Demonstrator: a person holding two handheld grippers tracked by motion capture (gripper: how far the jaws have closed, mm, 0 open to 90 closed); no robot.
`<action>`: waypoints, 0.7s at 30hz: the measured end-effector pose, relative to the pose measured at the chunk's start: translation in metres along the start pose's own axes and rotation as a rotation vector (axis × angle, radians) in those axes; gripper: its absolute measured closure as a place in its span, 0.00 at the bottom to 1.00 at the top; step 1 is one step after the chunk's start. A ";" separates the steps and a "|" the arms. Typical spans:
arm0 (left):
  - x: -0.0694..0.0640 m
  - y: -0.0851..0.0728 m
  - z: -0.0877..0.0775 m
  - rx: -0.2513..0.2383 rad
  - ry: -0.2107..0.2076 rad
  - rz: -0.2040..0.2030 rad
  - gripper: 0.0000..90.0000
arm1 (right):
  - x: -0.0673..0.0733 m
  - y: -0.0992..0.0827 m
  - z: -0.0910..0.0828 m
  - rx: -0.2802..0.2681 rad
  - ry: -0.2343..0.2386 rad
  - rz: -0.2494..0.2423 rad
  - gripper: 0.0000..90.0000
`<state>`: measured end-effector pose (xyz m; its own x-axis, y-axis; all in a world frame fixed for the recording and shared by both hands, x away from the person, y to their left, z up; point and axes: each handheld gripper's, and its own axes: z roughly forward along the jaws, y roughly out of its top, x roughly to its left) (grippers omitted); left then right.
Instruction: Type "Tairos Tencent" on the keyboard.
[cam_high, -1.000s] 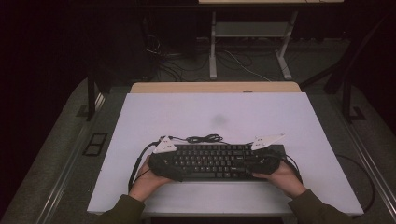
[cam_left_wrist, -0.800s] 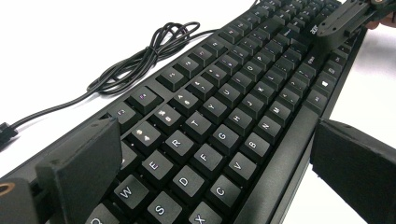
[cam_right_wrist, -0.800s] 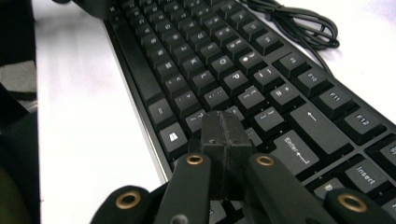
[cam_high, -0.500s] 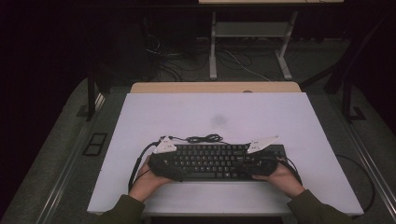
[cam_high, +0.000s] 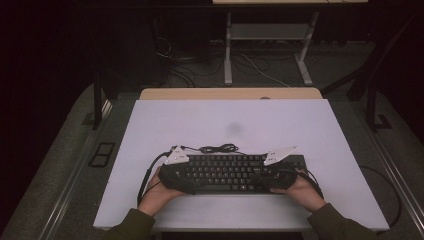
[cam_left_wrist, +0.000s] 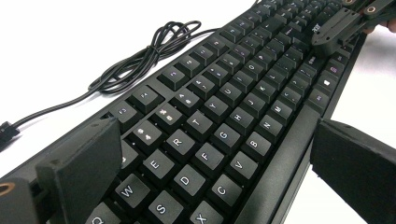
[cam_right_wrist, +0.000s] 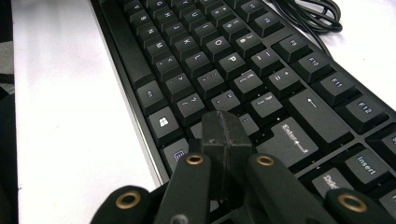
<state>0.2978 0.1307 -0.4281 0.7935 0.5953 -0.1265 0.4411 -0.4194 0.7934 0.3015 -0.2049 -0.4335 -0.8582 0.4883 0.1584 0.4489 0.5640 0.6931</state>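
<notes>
1. High view: white rectangular tabletop carries a black full-size plastic keyboard near the front edge, centred, with its black coiled cable lying just behind it.
2. Step in hand, as I read it: key pressing/typing with the gripper tips. Left side braces the board, right side does the poking.
3. Left gripper sits over the keyboard's left end. In the left gripper view its jaws are spread wide and straddle the board front to back around the letter rows; can't tell if the pads touch the edges.
4. Right gripper has its jaws pressed together into one tip, pinching nothing, resting at or just above the keys left of the Enter key.
5. Next move likely calls for a short straight push down on one key, tip centred so it doesn't catch a neighbour.
6. Pose: both forearms come in low, hands flanking the board, wrists roughly level.
</notes>
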 end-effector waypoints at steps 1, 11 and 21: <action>0.000 0.000 0.000 0.000 0.000 0.001 0.02 | 0.000 0.000 0.001 0.004 -0.001 -0.006 0.99; 0.003 0.004 -0.003 -0.025 -0.007 -0.022 0.12 | 0.000 0.000 0.001 0.004 0.000 -0.010 0.99; 0.009 0.013 0.004 -0.032 -0.030 -0.031 0.36 | 0.000 -0.001 0.001 0.006 0.001 -0.007 0.99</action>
<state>0.3128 0.1276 -0.4211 0.7924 0.5863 -0.1686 0.4523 -0.3792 0.8072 0.3015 -0.2044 -0.4348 -0.8616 0.4836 0.1543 0.4444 0.5717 0.6897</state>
